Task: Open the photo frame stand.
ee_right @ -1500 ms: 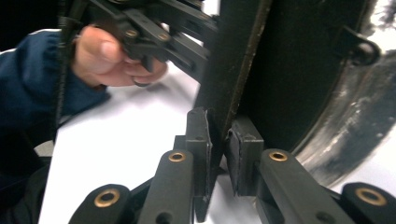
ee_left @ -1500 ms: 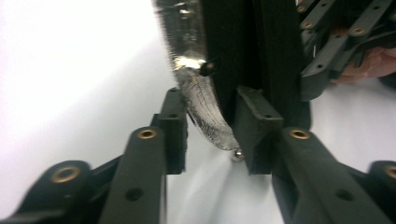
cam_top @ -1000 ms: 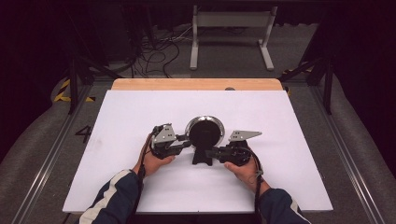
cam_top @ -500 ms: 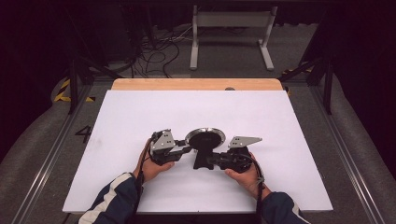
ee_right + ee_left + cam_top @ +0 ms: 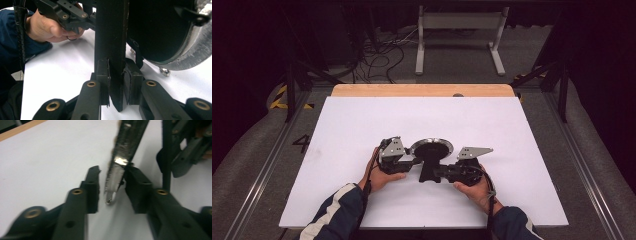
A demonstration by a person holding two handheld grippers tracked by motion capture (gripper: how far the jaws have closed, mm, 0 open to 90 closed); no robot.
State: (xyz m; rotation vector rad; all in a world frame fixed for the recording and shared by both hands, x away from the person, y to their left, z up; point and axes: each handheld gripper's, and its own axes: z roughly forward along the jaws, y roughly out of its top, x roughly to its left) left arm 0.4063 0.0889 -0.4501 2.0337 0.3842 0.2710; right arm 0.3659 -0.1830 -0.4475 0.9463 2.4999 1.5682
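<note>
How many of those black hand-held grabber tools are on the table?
2. The left gripper is at the round pan's left rim; the right gripper has its jaws shut on the pan's black handle, nearer the person.

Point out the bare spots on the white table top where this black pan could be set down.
The white table top is bare between the pan and the wooden strip, and along both side edges. It is crowded at the near middle, where the left gripper and right gripper meet the pan.

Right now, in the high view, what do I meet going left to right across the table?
Person's left hand → left gripper → round pan → right gripper.
</note>
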